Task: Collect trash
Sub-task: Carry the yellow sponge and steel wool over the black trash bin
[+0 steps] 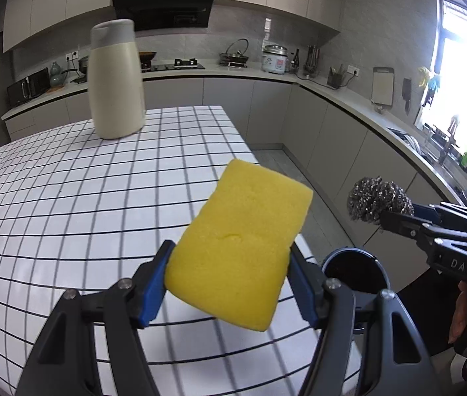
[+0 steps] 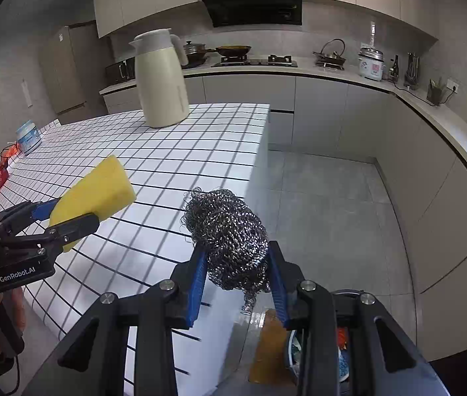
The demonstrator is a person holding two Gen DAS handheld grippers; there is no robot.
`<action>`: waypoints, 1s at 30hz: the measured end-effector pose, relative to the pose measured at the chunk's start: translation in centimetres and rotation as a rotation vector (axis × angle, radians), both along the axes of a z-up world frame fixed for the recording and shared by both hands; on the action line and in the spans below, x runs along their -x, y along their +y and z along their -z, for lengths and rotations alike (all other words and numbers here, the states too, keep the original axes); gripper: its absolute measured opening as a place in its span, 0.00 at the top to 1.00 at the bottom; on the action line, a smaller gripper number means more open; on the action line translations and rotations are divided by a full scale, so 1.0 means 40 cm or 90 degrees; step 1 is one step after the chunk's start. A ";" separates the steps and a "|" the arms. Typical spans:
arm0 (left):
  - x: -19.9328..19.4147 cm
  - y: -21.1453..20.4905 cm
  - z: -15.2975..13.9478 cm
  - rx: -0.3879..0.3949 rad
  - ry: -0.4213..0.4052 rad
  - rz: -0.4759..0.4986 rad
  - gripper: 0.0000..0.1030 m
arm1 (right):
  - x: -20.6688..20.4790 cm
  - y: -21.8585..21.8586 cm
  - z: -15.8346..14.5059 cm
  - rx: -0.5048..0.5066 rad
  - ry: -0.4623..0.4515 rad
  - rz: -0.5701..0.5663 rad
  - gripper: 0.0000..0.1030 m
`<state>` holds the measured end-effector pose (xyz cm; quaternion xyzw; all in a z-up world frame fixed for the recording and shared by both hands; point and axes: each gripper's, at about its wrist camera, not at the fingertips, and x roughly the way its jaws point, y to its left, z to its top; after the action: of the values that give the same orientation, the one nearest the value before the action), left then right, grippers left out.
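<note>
The left gripper (image 1: 230, 280) is clamped on a yellow sponge (image 1: 243, 244), held above the checked table (image 1: 68, 198) in the lower centre of the left view. The right gripper (image 2: 237, 283) is clamped on a steel wool ball (image 2: 230, 237), past the table edge. Below it, the trash bin (image 1: 355, 270) is mostly hidden by the fingers (image 2: 197, 283); its contents are hard to make out. A cream jug (image 2: 161, 79) stands at the upper left.

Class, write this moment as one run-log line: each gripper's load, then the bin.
left gripper: shut on yellow sponge | right gripper: shut on steel wool scourer | trash bin: open, beside table, below both loads
</note>
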<state>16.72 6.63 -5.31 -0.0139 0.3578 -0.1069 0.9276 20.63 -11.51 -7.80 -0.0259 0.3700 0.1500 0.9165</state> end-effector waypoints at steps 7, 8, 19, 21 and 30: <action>0.012 -0.142 0.005 -0.004 0.009 0.019 0.35 | 0.031 -0.162 0.004 -0.003 0.005 0.015 0.64; 0.012 -0.157 0.006 -0.003 0.011 0.021 0.35 | 0.035 -0.183 0.006 -0.003 0.007 0.018 0.64; 0.030 -0.385 0.051 0.000 0.041 0.078 0.35 | 0.104 -0.427 0.052 0.008 0.037 0.060 0.63; 0.032 -0.414 0.063 0.000 0.049 0.085 0.35 | 0.115 -0.467 0.063 0.010 0.044 0.066 0.63; 0.046 -0.528 0.141 -0.011 0.096 0.102 0.35 | 0.153 -0.599 0.149 0.013 0.082 0.080 0.63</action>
<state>14.89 -14.51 -10.94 0.0144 0.4275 -0.1763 0.8866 14.49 -35.47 -13.76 -0.0018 0.4306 0.0897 0.8981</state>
